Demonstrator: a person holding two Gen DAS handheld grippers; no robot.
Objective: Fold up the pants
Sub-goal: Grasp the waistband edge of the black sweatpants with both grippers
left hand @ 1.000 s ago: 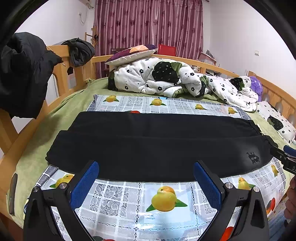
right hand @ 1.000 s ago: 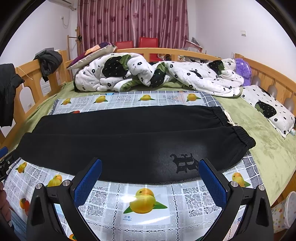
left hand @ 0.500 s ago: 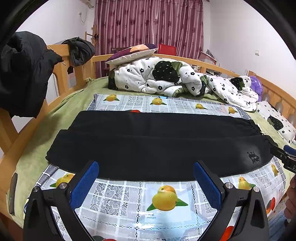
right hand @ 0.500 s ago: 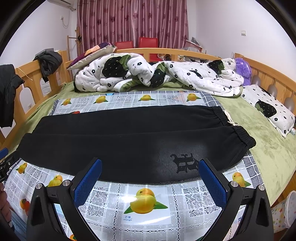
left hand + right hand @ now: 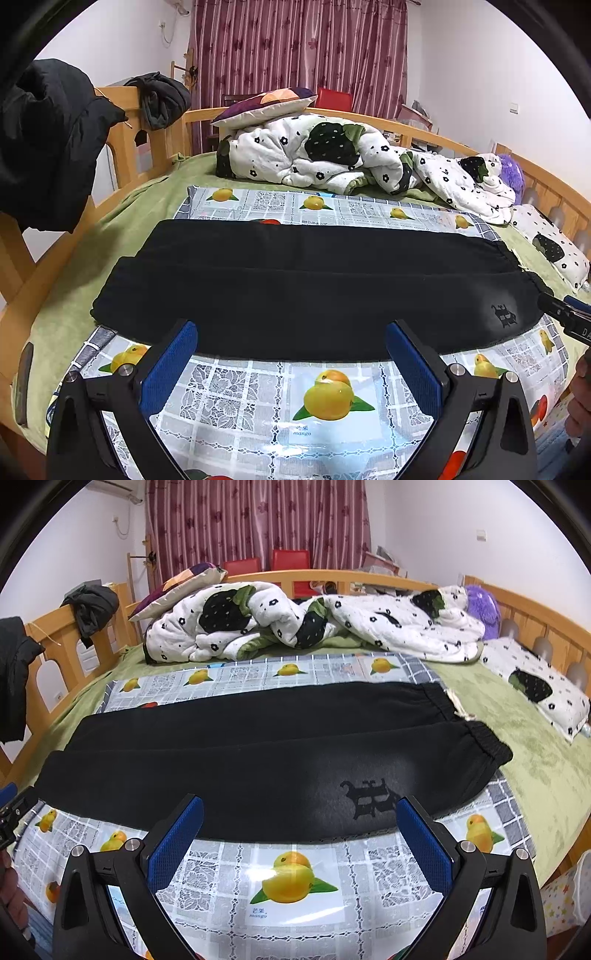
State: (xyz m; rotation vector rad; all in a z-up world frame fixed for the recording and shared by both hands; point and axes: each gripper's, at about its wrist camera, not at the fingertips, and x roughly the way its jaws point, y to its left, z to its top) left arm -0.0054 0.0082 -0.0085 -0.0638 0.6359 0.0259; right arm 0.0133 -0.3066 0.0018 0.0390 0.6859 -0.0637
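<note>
Black pants (image 5: 303,284) (image 5: 258,753) lie flat across a fruit-print plastic sheet (image 5: 328,402) (image 5: 291,882) on the bed, folded lengthwise with one leg on the other. The elastic waistband (image 5: 480,746) is at the right, and a dark emblem (image 5: 369,797) (image 5: 503,314) shows near it. My left gripper (image 5: 291,354) hovers open just short of the pants' near edge, towards the left end. My right gripper (image 5: 299,830) is open too, at the near edge below the emblem. Neither holds anything.
A crumpled white floral quilt (image 5: 332,158) (image 5: 303,620) and pillows (image 5: 535,686) fill the far side of the bed. Wooden rails (image 5: 125,147) carry dark jackets (image 5: 44,140) on the left. A hand (image 5: 580,391) shows at the right edge of the left wrist view.
</note>
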